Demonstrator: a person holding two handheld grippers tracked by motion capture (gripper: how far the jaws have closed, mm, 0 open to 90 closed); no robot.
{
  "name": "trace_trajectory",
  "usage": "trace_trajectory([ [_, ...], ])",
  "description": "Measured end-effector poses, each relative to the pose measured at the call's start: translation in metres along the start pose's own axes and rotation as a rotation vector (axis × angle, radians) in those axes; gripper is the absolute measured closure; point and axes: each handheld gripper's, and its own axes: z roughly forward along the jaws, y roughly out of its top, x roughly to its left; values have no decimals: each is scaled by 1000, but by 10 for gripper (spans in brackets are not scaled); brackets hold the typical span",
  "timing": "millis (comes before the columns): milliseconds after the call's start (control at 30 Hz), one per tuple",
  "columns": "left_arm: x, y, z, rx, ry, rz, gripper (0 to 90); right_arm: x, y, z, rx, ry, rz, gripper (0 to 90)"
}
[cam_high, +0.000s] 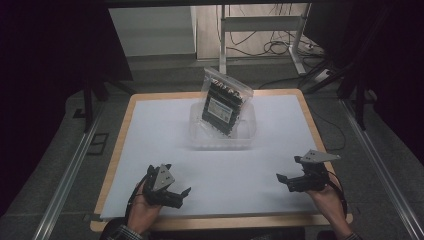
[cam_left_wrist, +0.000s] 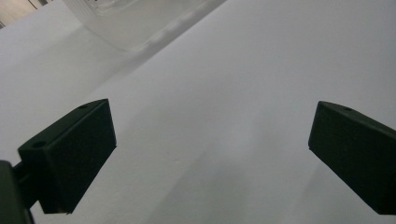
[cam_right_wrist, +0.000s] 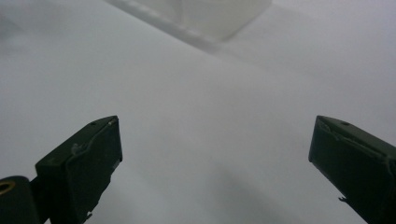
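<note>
A clear plastic bin (cam_high: 200, 137) stands at the back middle of the white table sheet (cam_high: 150, 145). A clear zip bag (cam_high: 222, 100) holding a dark packet with a white label stands upright in it, leaning back. My left gripper (cam_high: 175, 184) rests near the front left edge, open, nothing between its jaws. My right gripper (cam_high: 286, 181) sits at the front right, open too, with nothing in it. In the left gripper view the bin's corner (cam_left_wrist: 126, 23) shows beyond my wide-apart jaws. The bin's base (cam_right_wrist: 205, 18) lies far ahead in the right gripper view.
The table has a wooden rim (cam_high: 117, 145). Metal rails (cam_high: 65, 180) run along both sides on the floor. Table legs and cables (cam_high: 270, 45) lie behind the table. Dark furniture stands at the back left and right.
</note>
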Motion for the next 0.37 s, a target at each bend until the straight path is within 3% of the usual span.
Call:
trace_trajectory([
  [167,1,0,1,16,-6,-17,0,-3,-8,7,54,-3,-6,28],
  [367,1,0,1,14,-5,-21,0,-4,-9,9,68,11,-2,24],
])
